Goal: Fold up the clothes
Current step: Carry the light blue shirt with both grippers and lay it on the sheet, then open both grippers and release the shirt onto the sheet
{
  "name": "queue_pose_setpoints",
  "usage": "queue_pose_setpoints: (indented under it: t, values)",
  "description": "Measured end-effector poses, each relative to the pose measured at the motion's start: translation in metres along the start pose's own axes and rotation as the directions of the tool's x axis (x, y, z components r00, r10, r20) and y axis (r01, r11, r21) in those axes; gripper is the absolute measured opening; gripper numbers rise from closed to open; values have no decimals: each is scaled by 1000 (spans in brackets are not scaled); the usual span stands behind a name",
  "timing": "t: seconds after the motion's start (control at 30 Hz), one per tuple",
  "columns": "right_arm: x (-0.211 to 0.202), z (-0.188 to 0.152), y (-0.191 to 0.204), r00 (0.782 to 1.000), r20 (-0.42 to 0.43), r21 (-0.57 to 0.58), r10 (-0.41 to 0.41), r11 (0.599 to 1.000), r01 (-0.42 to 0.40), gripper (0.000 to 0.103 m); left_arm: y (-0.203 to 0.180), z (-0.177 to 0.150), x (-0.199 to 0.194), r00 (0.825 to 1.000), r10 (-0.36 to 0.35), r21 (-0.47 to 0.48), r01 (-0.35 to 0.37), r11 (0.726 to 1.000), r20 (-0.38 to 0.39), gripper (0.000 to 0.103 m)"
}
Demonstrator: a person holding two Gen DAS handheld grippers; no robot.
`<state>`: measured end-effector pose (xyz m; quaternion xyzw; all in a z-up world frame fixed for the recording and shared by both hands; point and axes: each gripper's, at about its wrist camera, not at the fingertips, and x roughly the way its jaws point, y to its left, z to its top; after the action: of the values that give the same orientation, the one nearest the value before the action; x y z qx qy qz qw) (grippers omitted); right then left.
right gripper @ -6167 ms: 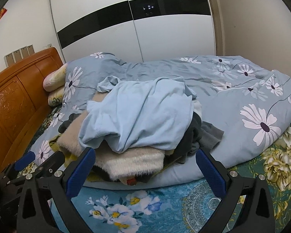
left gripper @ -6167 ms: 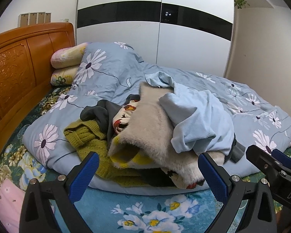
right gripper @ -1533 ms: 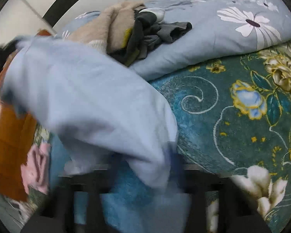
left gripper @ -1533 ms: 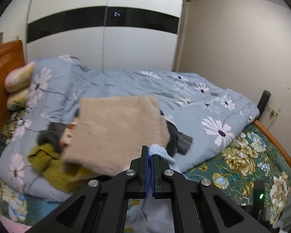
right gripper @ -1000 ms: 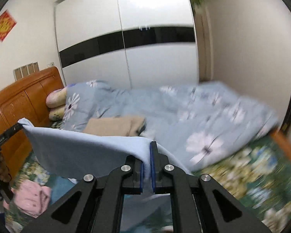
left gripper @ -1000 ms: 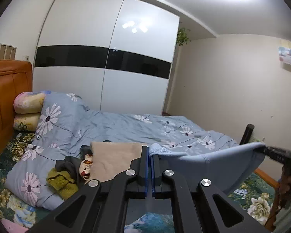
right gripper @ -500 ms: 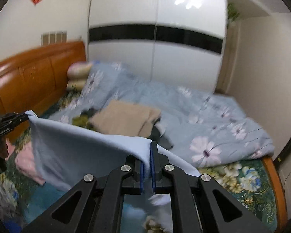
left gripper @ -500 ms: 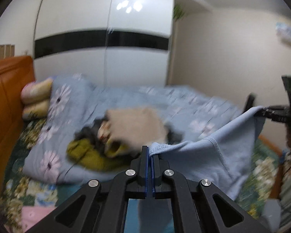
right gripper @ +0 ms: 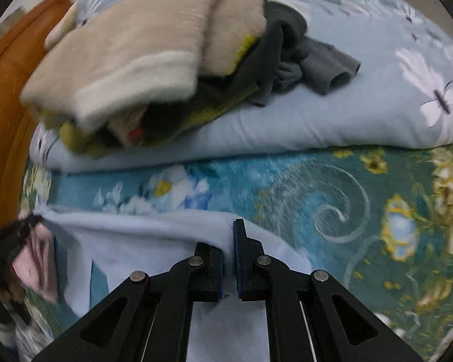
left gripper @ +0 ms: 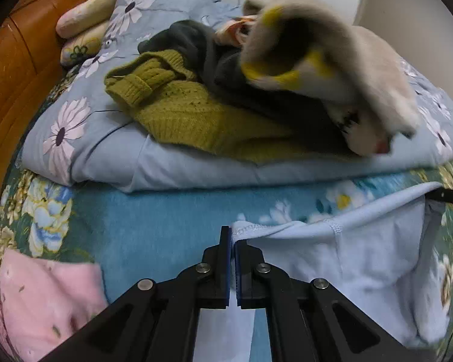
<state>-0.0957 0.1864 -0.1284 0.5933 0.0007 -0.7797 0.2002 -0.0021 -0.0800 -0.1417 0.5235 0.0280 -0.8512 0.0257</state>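
Gripping one edge each, both tools hold the light blue garment (left gripper: pixel 362 250) stretched low over the teal floral blanket (left gripper: pixel 154 226) at the near side of the bed. Left hand-held gripper (left gripper: pixel 233 235): jaws clenched on the stitched hem at the garment's left end, blue pads pressed together with fabric between them. Right hand-held gripper (right gripper: pixel 229 232): jaws clenched on the opposite edge, cloth draped over the left finger and falling between the arms. In the left wrist view, the garment spans from the centre to the right, where the dark tip of the other tool meets its far corner; the cloth sags below that line. In the right wrist view, the garment (right gripper: pixel 142 247) runs left toward a blurred dark shape at the frame edge.

Beyond the garment lies a folded pale blue quilt (left gripper: pixel 84 157) with white daisy print. On the quilt rests the pile of clothes: an olive knitted sweater (left gripper: pixel 178 108) at the left, a dark grey garment (left gripper: pixel 202 48) behind it, and a beige fleece item (left gripper: pixel 341 57) with yellow trim on top, blurred. A pink cloth (left gripper: pixel 45 298) lies at the near left on the blanket. An orange wooden headboard (left gripper: pixel 3 69) stands at the far left, with two pillows (left gripper: pixel 84 21) stacked beside it
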Motion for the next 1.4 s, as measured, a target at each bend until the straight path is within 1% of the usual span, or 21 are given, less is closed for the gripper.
queue_pose_setpoints:
  t: [0.17,0.2,0.27,0.3,0.33,0.37,0.4,0.47,0.57,0.67,0.7,0.73,0.77,0.8,0.83,0.9,0.97,1.07,1.2,1.33,1.4]
  values:
    - [43,23,1,999,-40,-7,-14,1000,14,6,-2,20,35,997,53,-5,-53,999,-62,3]
    - [50,25,2,999,-51,-15,-18,1000,18,7,-2,21,41,995,55,-9,-56,998,-79,6]
    - [55,26,5,997,-75,-36,-8,999,5,10,-3,18,45,994,22,-19,-25,1000,-107,6]
    - [51,24,5,997,-71,-51,1,999,-5,23,-2,15,43,994,0,-25,-3,1000,-108,15]
    - [44,23,5,998,-58,-66,10,998,-14,44,-2,10,38,994,-17,-33,14,999,-105,24]
    - [37,21,4,999,-45,-80,19,997,-23,53,-1,4,33,994,-35,-41,31,999,-102,44]
    - [27,15,1,999,-27,-81,29,996,-32,58,-1,-2,25,995,-51,-40,48,998,-91,55]
    - [4,-3,-9,999,15,-68,51,996,-50,58,-3,-18,7,996,-70,-12,70,997,-55,56]
    - [-27,-36,-25,993,67,-29,94,995,-92,58,-11,-47,-11,997,-57,39,58,998,-44,59]
    - [-23,-82,-31,983,9,43,185,982,-185,58,-20,-73,-20,996,-74,46,77,996,-57,59]
    - [-21,-95,-29,981,-12,50,194,980,-194,58,-25,-80,-22,995,-78,48,81,996,-62,59]
    - [-19,-104,-30,982,-32,55,184,982,-183,56,-30,-86,-24,994,-85,54,89,995,-65,59]
    - [-15,-112,-31,984,-52,61,170,984,-167,49,-36,-93,-26,993,-92,59,96,994,-69,59]
    - [-11,-120,-31,985,-73,67,155,986,-150,22,-41,-96,-26,993,-95,74,100,992,-72,59]
    - [-8,-128,-32,986,-94,73,141,988,-134,3,-45,-96,-24,993,-93,99,101,990,-76,59]
    - [-7,-137,-39,987,-118,70,105,993,-98,2,-54,-95,-20,992,-91,149,102,983,-82,59]
    - [-21,-130,-55,993,-102,41,57,998,-53,2,-63,-95,-17,992,-88,199,104,974,-89,59]
    - [-55,-90,-93,996,-12,16,-92,996,93,2,-76,-95,-11,992,-82,273,106,956,-98,59]
    - [-83,-19,-139,963,97,64,-252,967,247,2,-92,-90,-1,989,-78,332,116,936,-126,60]
    - [-71,38,-165,927,130,107,-351,935,339,2,-105,-88,5,987,-59,391,114,913,-150,60]
    - [-57,50,-174,934,118,148,-338,936,320,2,-110,-87,5,987,-53,419,113,901,-153,60]
